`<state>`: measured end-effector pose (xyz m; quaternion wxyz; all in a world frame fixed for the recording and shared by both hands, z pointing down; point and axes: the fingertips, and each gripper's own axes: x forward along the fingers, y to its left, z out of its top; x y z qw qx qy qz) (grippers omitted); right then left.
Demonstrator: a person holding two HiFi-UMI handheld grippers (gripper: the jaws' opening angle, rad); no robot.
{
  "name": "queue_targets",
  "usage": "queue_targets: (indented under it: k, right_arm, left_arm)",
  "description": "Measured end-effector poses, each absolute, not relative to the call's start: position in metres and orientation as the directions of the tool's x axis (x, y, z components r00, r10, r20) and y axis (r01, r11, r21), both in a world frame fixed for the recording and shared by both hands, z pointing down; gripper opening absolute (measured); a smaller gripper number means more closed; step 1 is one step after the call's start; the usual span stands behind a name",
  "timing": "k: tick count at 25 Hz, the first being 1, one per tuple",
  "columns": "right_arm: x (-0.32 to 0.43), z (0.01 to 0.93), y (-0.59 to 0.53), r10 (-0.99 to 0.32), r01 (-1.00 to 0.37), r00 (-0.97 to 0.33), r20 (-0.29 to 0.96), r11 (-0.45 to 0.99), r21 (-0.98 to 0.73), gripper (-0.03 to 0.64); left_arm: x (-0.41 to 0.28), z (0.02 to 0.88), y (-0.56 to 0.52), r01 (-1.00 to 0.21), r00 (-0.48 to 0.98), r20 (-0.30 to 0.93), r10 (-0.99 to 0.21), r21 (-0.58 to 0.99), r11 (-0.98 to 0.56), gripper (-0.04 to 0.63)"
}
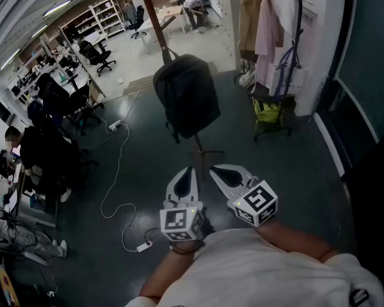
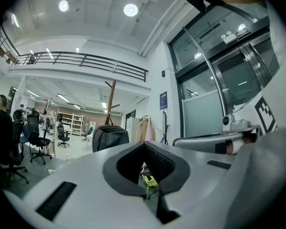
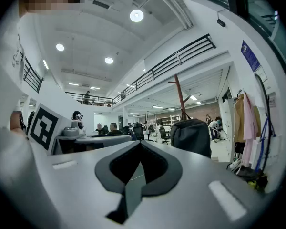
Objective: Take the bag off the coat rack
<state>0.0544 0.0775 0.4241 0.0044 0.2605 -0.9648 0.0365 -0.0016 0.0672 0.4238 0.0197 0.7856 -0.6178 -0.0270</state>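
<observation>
A black backpack hangs by its top loop from a brown wooden coat rack, whose foot stands on the dark floor. My left gripper and right gripper are side by side close to my body, below the bag and well short of it. Both are shut with nothing between the jaws. In the left gripper view the backpack shows left of the shut left gripper, under the rack. In the right gripper view the backpack hangs right of the shut right gripper.
Coats and a pink garment hang by the wall at the right, above a small cart with a yellow-green bag. A white cable trails over the floor at the left. Office chairs, desks and seated people fill the left side.
</observation>
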Motion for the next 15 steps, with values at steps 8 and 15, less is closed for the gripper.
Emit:
queue_targets:
  k: [8,15]
  right_arm:
    - [0.0515,0.4212,0.0778,-0.495,-0.495,-0.869,0.025,0.867,-0.053,-0.015]
    - [0.0488,0.4212,0.0718,-0.496,-0.495,-0.868,0.014,0.866,-0.076,-0.015]
  left_arm:
    - [-0.0056,0.4239,0.0647,-0.974,0.216,0.011,-0.976,0.073,-0.214,0.002]
    - [-0.0097,0.4250,0.0597,-0.973,0.218,0.012,-0.976,0.079,-0.216,0.002]
